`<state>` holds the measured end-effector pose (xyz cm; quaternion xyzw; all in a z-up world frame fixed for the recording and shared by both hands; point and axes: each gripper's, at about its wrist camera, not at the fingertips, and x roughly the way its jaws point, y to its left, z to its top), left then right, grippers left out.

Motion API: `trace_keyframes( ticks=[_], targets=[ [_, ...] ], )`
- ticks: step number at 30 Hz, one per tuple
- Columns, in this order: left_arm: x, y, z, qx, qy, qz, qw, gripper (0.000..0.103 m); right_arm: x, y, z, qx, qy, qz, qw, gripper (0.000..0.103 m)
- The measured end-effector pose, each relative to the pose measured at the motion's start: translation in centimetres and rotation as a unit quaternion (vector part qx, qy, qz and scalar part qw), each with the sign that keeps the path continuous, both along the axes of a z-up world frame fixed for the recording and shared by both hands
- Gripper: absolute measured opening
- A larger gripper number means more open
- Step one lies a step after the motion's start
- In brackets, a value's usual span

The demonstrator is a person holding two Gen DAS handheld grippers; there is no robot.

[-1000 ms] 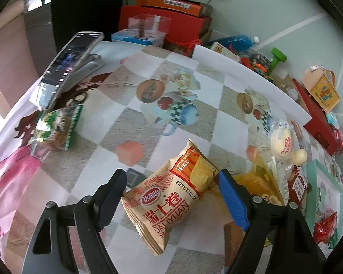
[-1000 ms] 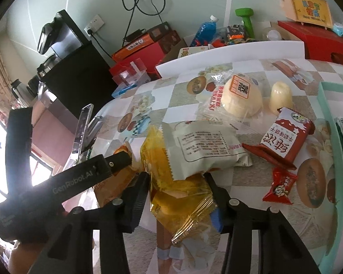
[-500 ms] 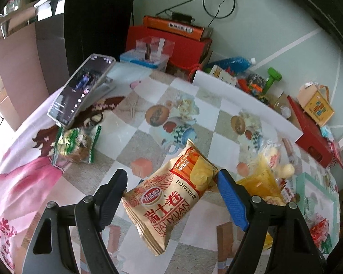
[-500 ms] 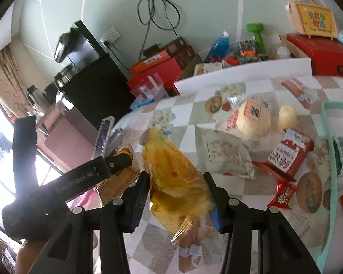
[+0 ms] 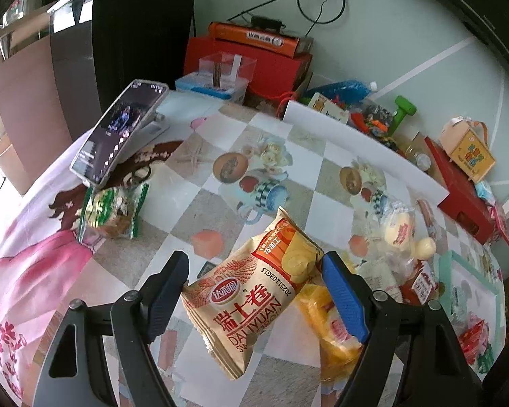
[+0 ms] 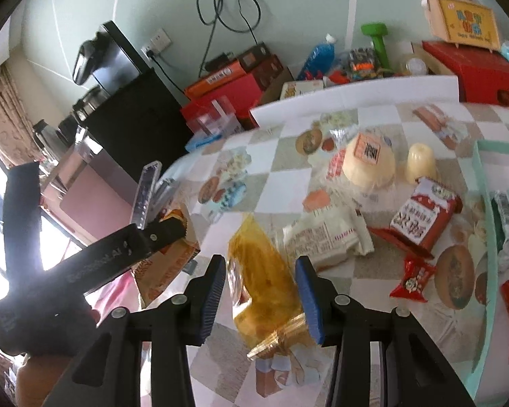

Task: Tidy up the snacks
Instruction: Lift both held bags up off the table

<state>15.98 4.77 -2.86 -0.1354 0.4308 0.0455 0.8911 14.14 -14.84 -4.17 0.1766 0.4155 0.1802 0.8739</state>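
Each camera sits just behind its hand-held gripper and looks forward and down along the fingers, close over the table (image 5: 159, 244). Both views share the checkered tablecloth, the yellow packet (image 6: 264, 281), the propped phone (image 5: 118, 135) and the boxes by the wall.

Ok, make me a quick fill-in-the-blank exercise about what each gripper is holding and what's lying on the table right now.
1. The left gripper holds a beige and ____ Swiss roll packet.
2. The right gripper is closed on a ____ transparent bag.
3. A phone leans on a stand above the ____ snack packet.
4. The tray at the table's right edge is ____ in colour.

Missing words: orange; yellow; green; mint green
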Motion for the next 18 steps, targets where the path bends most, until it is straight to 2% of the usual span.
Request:
trace_keyframes(
  ticks=[7,13,16,18],
  targets=[
    [-0.4,0.9,-1.0,-0.007,0.014,0.016,0.9997,0.081,0.3,1.5,-1.5,-0.023,0.023,0.025,0.999,0.046],
    [-0.1,0.9,-2.1,-0.01,0.032,0.017,0.9993,0.082,0.4,3.0,-2.1,-0.052,0.024,0.045,0.997,0.048],
    [0.2,0.9,-2.8,-0.012,0.043,0.017,0.9988,0.082,0.5,3.0,-2.3,-0.049,0.024,0.044,0.998,0.049],
    [0.2,1.0,-3.0,-0.013,0.046,0.018,0.9987,0.081,0.6,3.0,-2.6,-0.046,0.028,0.044,0.998,0.057]
  ],
)
